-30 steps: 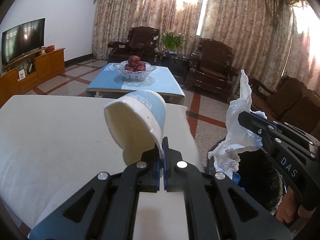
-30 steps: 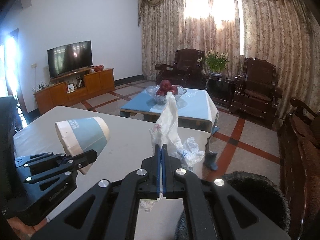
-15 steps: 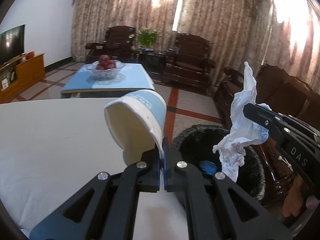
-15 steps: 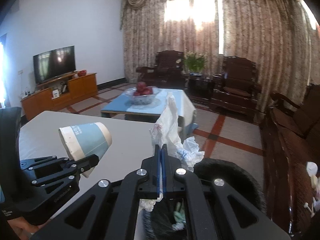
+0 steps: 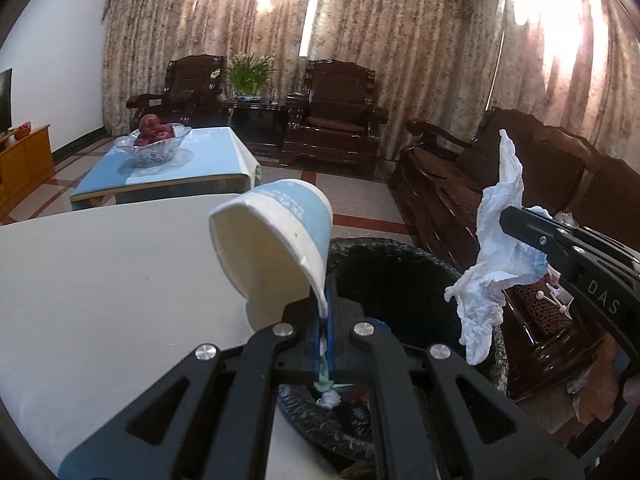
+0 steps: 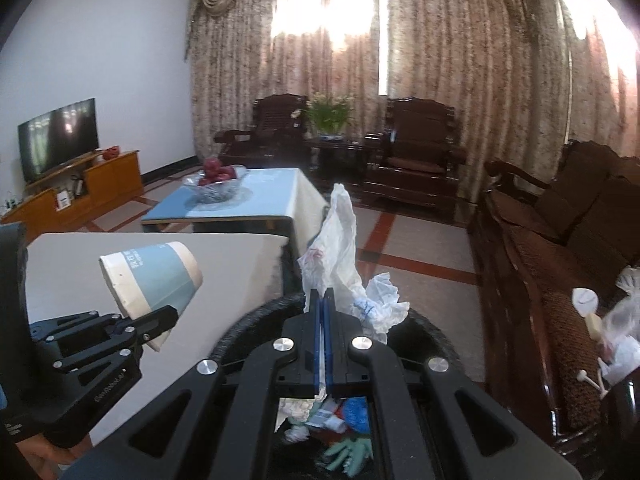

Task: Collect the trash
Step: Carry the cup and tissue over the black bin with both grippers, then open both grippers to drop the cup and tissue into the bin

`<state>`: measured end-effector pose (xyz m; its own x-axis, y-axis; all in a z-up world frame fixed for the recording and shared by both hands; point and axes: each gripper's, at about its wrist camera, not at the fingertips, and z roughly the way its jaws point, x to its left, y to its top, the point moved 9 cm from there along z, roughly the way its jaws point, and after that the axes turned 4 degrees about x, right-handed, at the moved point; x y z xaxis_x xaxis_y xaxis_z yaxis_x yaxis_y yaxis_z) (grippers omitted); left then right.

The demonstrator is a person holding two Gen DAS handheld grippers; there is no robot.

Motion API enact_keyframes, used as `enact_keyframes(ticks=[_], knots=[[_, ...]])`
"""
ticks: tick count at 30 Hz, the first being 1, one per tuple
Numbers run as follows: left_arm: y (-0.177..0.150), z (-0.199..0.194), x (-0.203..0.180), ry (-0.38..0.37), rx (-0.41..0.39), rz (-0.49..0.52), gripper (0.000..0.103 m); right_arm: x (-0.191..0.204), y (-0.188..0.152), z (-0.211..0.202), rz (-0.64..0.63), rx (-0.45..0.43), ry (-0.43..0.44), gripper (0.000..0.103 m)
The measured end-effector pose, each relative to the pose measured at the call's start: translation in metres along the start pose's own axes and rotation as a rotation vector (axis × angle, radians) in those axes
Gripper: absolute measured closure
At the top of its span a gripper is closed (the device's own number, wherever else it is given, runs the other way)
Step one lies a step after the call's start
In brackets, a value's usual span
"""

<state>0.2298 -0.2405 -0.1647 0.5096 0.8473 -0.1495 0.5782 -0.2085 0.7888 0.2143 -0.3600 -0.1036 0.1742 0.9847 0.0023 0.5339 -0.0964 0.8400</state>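
Note:
My left gripper [image 5: 326, 300] is shut on the rim of a blue and white paper cup [image 5: 276, 240], tilted on its side at the edge of the white table, beside the black trash bin [image 5: 400, 272]. The cup also shows in the right wrist view [image 6: 156, 280]. My right gripper [image 6: 322, 304] is shut on a crumpled white plastic wrapper [image 6: 340, 256] and holds it above the open bin [image 6: 256, 324]. The wrapper also shows in the left wrist view [image 5: 492, 248]. Several pieces of trash [image 6: 340, 416] lie in the bin.
The white table [image 5: 100, 272] lies to the left of the bin. A dark wooden sofa [image 6: 560, 248] with small items stands to the right. A blue coffee table [image 6: 248, 200] with a fruit bowl, armchairs and a TV stand are farther back.
Both grippers have swung right from over the table to the bin, carrying the cup and the wrapper. The bin's inside has come into view below the right gripper.

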Motion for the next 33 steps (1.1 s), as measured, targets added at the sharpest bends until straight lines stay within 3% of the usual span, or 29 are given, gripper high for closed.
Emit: enact_keyframes(ticks=[7, 14, 33], knots=[[-0.009, 0.025, -0.018, -0.041, -0.002, 0.006, 0.102, -0.021, -0.011, 0.012, 0.032, 0.009, -0.035, 0.101], [-0.021, 0.061, -0.037, -0.092, 0.051, 0.032, 0.102, -0.04, -0.032, 0.031, 0.06, 0.057, -0.058, 0.101], [-0.028, 0.107, -0.038, -0.106, 0.135, 0.033, 0.101, -0.049, -0.045, 0.068, 0.08, 0.119, -0.078, 0.101]])
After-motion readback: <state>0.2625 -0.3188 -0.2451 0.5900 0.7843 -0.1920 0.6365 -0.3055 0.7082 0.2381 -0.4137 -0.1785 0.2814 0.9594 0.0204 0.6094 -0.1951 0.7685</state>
